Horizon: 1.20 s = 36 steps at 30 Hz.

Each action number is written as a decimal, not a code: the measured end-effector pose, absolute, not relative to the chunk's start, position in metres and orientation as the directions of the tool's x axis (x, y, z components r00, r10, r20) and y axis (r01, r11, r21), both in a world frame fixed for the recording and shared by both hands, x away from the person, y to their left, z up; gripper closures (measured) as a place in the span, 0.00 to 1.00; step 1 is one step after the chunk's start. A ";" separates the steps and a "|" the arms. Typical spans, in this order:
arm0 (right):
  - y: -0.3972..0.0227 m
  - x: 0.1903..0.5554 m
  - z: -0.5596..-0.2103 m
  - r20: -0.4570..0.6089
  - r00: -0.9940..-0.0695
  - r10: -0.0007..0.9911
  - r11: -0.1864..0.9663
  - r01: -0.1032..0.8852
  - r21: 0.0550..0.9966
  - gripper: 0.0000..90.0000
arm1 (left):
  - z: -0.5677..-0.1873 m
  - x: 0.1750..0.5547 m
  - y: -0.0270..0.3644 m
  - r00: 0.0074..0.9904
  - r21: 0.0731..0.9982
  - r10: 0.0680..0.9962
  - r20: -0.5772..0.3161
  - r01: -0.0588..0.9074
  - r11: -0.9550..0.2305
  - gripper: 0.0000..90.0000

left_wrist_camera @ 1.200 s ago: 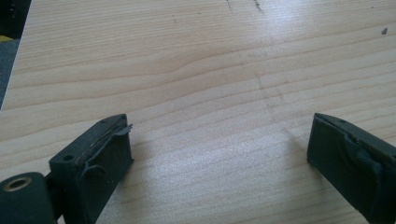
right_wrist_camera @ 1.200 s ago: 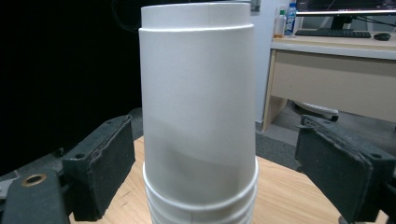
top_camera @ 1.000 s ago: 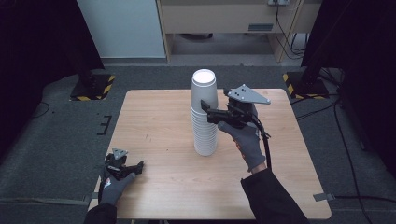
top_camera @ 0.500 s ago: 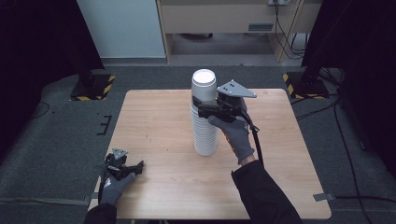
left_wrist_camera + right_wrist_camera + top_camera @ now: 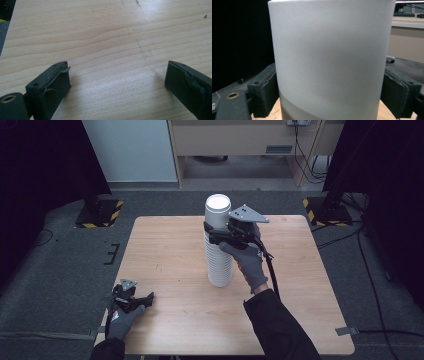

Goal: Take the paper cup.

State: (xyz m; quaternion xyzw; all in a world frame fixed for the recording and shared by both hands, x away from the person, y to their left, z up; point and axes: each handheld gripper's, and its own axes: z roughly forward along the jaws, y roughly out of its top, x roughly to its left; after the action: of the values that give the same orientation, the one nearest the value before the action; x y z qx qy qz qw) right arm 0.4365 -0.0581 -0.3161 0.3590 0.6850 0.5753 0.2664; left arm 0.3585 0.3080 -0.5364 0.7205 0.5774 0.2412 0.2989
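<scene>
The right gripper [image 5: 212, 233] is bracketing the top cup of the white cup stack [image 5: 218, 245] mid-counter [image 5: 165, 255]; its close view suggests contact, seemingly. The left gripper [image 5: 145, 298] is resting wide open.

You wear grey gloves and dark sleeves at the bottom of the high view. Your right gripper [image 5: 209, 233] is black with a grey three-cornered plate and a black cable. Your left gripper [image 5: 148, 297], lower left, is black too.
</scene>
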 end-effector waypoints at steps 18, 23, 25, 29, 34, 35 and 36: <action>-0.062 0.433 -0.299 0.071 -0.612 0.788 0.041 0.167 0.985 0.18 | -0.536 0.359 0.308 0.217 0.709 0.976 0.002 0.688 -0.155 0.06; -0.063 0.434 -0.294 0.076 -0.611 0.788 0.028 0.159 0.987 0.18 | -0.536 0.359 0.308 0.217 0.709 0.976 0.002 0.688 -0.155 0.06; -0.064 0.433 -0.291 0.076 -0.612 0.787 0.024 0.154 0.988 0.18 | -0.536 0.359 0.308 0.217 0.709 0.976 0.002 0.688 -0.155 0.06; -0.065 0.433 -0.286 0.088 -0.614 0.784 0.003 0.145 0.989 0.18 | -0.536 0.359 0.308 0.217 0.709 0.976 0.003 0.688 -0.155 0.06; -0.066 0.433 -0.281 0.094 -0.614 0.783 -0.015 0.133 0.991 0.18 | -0.536 0.359 0.308 0.217 0.709 0.976 0.002 0.688 -0.155 0.06; -0.066 0.433 -0.279 0.099 -0.613 0.784 -0.023 0.131 0.991 0.18 | -0.536 0.359 0.308 0.217 0.709 0.976 0.003 0.688 -0.155 0.06; -0.066 0.433 -0.278 0.101 -0.614 0.783 -0.026 0.129 0.991 0.18 | -0.536 0.359 0.308 0.217 0.709 0.976 0.003 0.688 -0.155 0.06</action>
State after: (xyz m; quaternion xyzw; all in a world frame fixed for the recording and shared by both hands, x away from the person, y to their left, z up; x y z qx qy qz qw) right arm 0.4330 -0.0664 -0.2782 0.3524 0.6468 0.6235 0.2620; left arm 0.3585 0.3080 -0.5364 0.7207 0.5772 0.2410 0.2988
